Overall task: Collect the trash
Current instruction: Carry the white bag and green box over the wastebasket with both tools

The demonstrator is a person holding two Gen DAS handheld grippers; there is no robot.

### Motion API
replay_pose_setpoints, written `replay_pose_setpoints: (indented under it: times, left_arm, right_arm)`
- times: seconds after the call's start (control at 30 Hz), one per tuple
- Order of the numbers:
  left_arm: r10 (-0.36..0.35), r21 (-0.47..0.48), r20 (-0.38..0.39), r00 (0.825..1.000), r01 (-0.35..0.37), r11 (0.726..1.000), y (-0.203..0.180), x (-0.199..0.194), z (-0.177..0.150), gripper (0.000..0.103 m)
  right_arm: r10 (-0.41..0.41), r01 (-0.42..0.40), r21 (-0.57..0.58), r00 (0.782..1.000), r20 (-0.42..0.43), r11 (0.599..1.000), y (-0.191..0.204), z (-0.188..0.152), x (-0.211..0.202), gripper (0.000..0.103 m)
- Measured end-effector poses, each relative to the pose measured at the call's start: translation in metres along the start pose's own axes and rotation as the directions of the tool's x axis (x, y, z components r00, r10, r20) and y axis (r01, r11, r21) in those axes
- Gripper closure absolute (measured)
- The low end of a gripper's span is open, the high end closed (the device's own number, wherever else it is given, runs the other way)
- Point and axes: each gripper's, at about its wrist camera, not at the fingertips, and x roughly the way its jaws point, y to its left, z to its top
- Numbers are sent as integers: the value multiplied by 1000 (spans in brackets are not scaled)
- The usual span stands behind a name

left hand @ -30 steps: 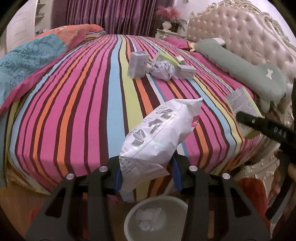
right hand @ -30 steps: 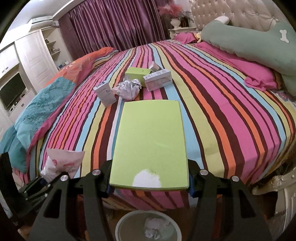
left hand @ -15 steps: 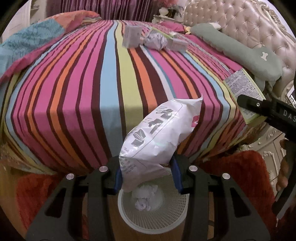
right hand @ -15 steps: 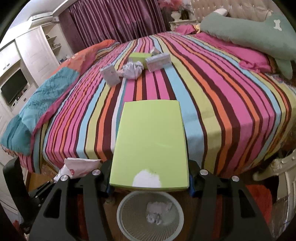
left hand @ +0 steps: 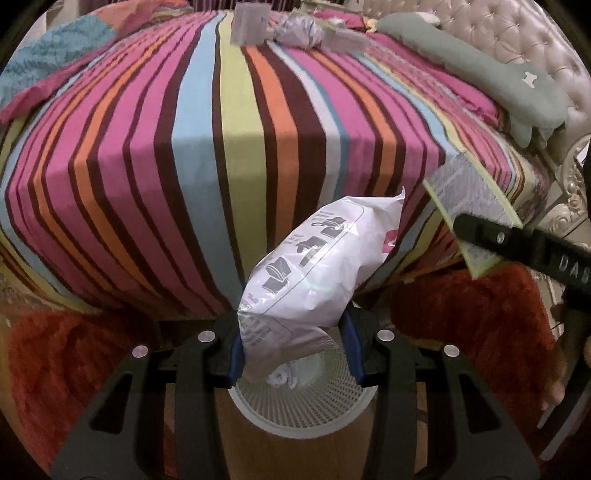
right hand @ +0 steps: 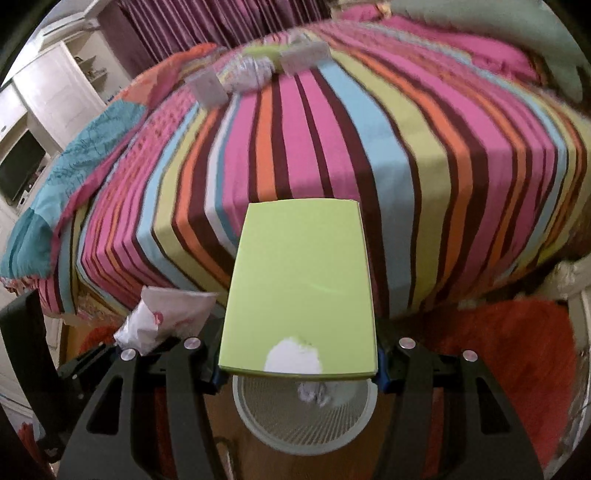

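Note:
My left gripper (left hand: 293, 345) is shut on a crumpled white plastic bag (left hand: 317, 273) and holds it just above a white mesh waste basket (left hand: 301, 410) on the floor. My right gripper (right hand: 297, 365) is shut on a flat lime-green box (right hand: 301, 284), held over the same basket (right hand: 303, 417), which has crumpled paper (right hand: 314, 392) inside. The bag (right hand: 162, 317) also shows at the left of the right wrist view, and the green box (left hand: 469, 199) at the right of the left wrist view. More trash lies far back on the bed: small boxes (left hand: 249, 22) and a paper ball (left hand: 299, 31).
The striped bed (left hand: 236, 147) fills the space ahead, its foot edge close to the basket. A red rug (right hand: 506, 354) lies beside it. A green pillow (left hand: 472, 70) and tufted headboard (left hand: 535, 40) are at the right. A white cabinet (right hand: 55, 96) stands at the left.
Both grippers have pulled back off the bed and dropped lower. The basket now sits directly under the bag and the green box, and looks larger.

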Motion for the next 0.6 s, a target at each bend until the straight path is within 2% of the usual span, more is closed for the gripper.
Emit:
replay_pose_setpoints:
  times: [0.3, 0.6]
  left_arm:
    - [-19, -6, -136, 991, 19, 1000, -2, 32, -13, 60]
    - [-31, -59, -284, 958, 14, 998, 2, 68, -24, 60]
  right_arm:
    - [-21, 26, 22, 984, -178, 999, -2, -22, 39, 48]
    - [-5, 33, 95, 959, -283, 995, -16, -29, 59, 48]
